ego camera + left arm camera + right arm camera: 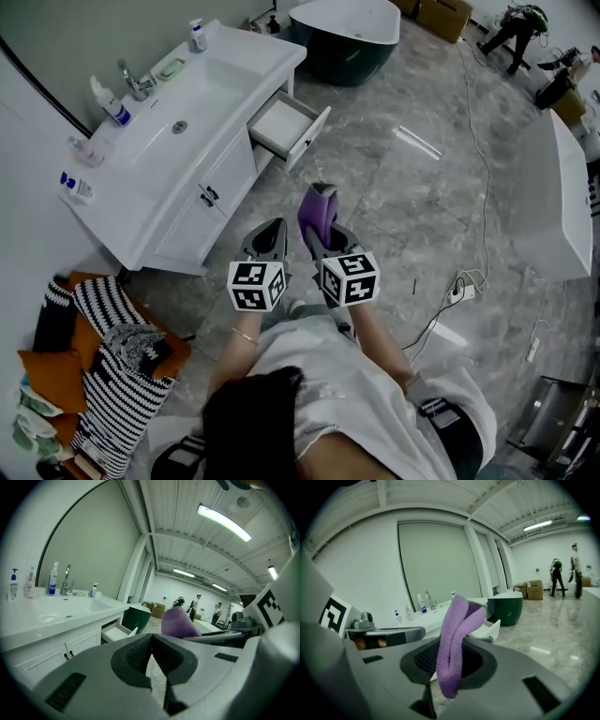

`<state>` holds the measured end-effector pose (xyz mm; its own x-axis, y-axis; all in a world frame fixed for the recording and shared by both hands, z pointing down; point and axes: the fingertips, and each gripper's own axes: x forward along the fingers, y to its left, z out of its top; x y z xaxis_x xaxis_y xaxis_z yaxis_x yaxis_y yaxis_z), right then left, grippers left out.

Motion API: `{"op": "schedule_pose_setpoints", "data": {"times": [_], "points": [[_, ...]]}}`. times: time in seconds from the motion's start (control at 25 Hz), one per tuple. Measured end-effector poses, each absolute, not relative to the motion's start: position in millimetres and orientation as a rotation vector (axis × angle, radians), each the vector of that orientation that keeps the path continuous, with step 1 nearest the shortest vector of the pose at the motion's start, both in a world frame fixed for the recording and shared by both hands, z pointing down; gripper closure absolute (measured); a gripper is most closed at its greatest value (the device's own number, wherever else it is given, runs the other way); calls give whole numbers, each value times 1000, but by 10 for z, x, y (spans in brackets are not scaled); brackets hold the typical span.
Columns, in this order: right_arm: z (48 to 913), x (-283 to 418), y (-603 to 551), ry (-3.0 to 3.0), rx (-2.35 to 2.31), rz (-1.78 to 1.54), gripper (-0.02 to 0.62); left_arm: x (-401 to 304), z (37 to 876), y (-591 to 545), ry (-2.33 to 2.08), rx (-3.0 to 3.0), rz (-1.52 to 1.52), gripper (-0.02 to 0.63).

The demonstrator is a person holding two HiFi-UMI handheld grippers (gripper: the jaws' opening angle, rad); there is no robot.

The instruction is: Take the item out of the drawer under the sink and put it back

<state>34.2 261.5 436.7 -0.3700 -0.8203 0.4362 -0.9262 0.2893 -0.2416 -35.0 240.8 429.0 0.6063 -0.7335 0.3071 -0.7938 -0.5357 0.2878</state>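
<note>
Head view: purple cloth [317,212] stands up out of the right gripper [325,236], above the floor, well short of the open drawer [284,126] under the sink [217,82].

Left gripper view: left gripper [150,645] jaws together, nothing between them.

Right gripper view: jaws pinched on the doubled cloth. It looks light, soft and floppy, so best held at the fold, not a loose edge.

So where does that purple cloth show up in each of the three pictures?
Head view: the purple cloth is near the centre, sticking up from the right tool.
Left gripper view: purple cloth is just right of centre, beyond the shut left tool.
Right gripper view: purple cloth is dead centre, pinched between the jaws.
Shared landmark: the open drawer under the sink.
</note>
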Motion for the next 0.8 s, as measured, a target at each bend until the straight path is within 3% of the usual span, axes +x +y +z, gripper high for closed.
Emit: {"op": "schedule_pose_setpoints", "data": {"times": [0.8], "points": [[4423, 252, 1628, -2282, 1635, 706, 511, -404, 4382, 1439, -1166, 2443, 244, 601]]}}
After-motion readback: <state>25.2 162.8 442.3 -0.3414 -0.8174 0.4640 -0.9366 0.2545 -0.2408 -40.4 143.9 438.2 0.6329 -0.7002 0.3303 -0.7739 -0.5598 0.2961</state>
